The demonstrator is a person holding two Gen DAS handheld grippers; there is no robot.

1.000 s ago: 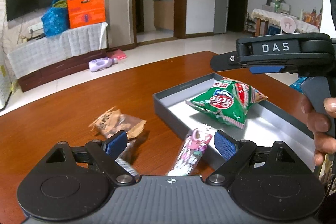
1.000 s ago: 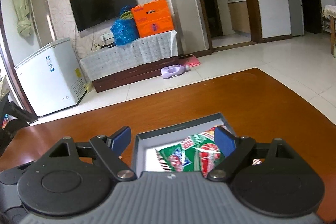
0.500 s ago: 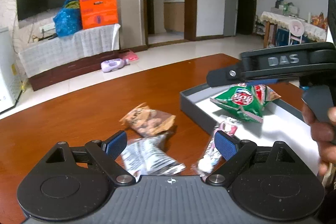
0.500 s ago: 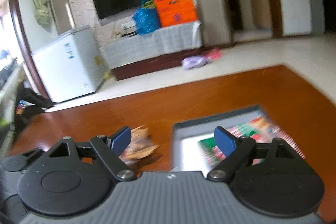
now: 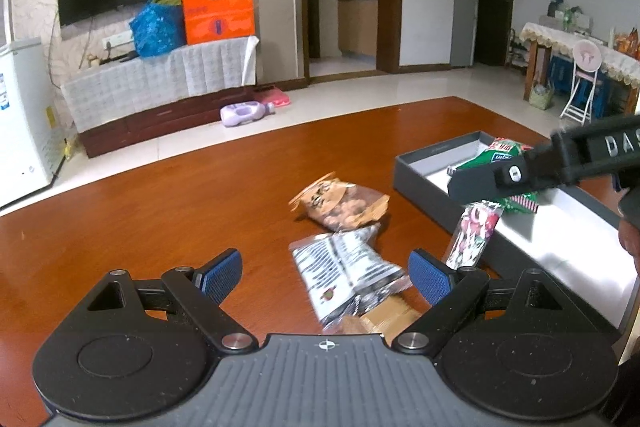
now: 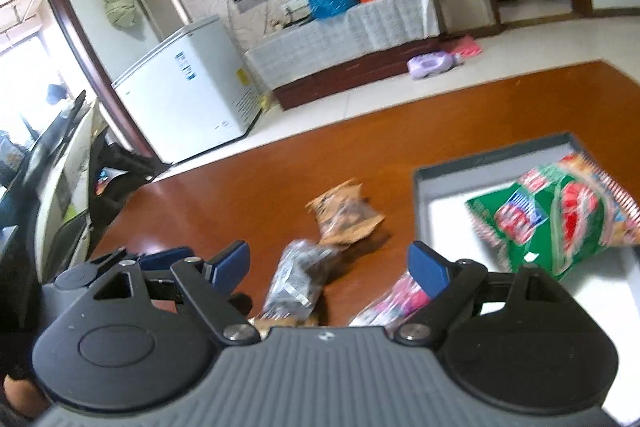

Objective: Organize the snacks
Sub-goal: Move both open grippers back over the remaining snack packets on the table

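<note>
Between picks: green bag (image 5: 496, 163) already in the grey tray (image 5: 424, 183). Both grippers (image 5: 325, 273) (image 6: 328, 263) spread wide, empty. Next, probably closing on the silver packet (image 5: 348, 267).

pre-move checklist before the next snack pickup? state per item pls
1. Left gripper open and empty: ok, pads wide apart with nothing pinched.
2. Right gripper open and empty: ok, nothing between its pads.
3. Grey tray has free room: ok, only the green snack bag lies inside, and bare floor shows beside it.
4. Loose snacks in view on the table: ok, brown nut packet, silver packet and pink packet all lie outside the tray.
5. Silver packet free to lift: not ok, it rests over a tan packet at its near end.
6. Pink packet clear of the tray wall: cannot tell, it lies right against or on it.
</note>
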